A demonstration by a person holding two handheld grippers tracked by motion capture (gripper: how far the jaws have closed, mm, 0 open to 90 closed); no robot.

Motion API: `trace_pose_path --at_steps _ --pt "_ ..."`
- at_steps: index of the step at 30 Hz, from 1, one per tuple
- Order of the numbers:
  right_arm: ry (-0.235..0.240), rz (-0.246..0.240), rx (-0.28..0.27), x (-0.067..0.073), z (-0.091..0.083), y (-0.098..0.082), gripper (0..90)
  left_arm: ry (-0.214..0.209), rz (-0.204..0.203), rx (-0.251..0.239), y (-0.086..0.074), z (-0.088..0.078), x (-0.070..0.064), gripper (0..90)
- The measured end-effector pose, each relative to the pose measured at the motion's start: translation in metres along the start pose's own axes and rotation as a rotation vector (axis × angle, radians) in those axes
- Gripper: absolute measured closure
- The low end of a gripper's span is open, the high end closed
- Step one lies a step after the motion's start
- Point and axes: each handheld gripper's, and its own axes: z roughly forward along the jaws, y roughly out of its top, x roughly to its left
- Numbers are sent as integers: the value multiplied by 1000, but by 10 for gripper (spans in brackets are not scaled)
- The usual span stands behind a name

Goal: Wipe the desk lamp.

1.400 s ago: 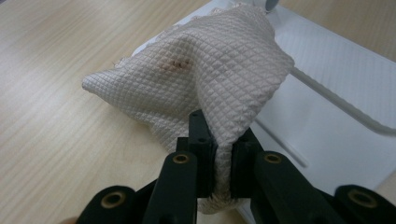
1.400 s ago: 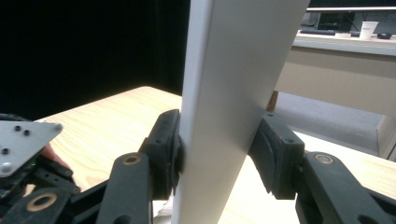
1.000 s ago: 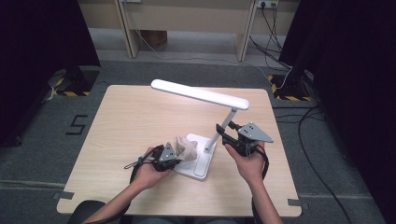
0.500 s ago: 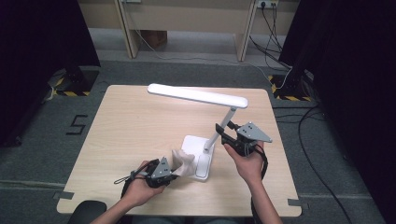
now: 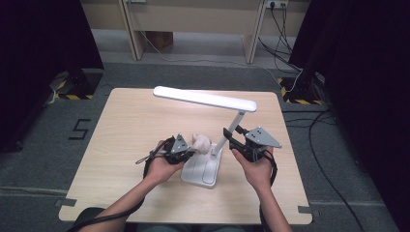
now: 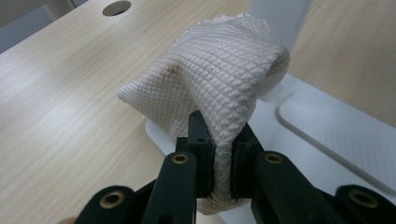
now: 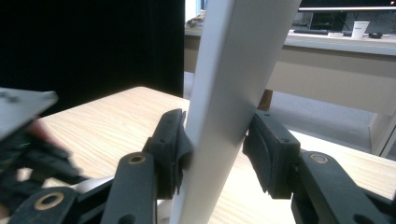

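Observation:
A white desk lamp stands on the wooden table (image 5: 125, 125), its long head (image 5: 205, 99) held out over the tabletop. My right gripper (image 5: 229, 135) is shut on the slanted lamp stem (image 5: 232, 124); in the right gripper view both pads press the stem (image 7: 233, 84) between the jaws of that gripper (image 7: 217, 140). My left gripper (image 5: 189, 152) is shut on a bunched white quilted cloth (image 5: 201, 143). The left gripper view has the cloth (image 6: 215, 79) pinched in the gripper (image 6: 222, 140) and resting on the near end of the lamp base (image 6: 327, 135).
The lamp base (image 5: 203, 169) sits near the table's front middle. A round cable hole (image 6: 116, 7) lies in the tabletop beyond the cloth. Cables run over the grey floor at the right (image 5: 333, 140). Dark curtains flank the table.
My left gripper drew the cloth back toward the person along the lamp base, then pushed it forward again to the foot of the stem. The right gripper stayed on the stem.

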Motion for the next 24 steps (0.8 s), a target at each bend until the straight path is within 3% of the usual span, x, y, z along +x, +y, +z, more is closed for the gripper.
trace_pose_path --at_steps 5,18,24 --pt "-4 -4 3 0 -1 0 572 -10 2 25 5 19 3 819" --pt "-10 9 -10 1 0 0 577 -24 25 36 1 19 -5 818" --pt "-39 59 -8 6 1 0 583 -27 17 35 -2 22 -7 817"
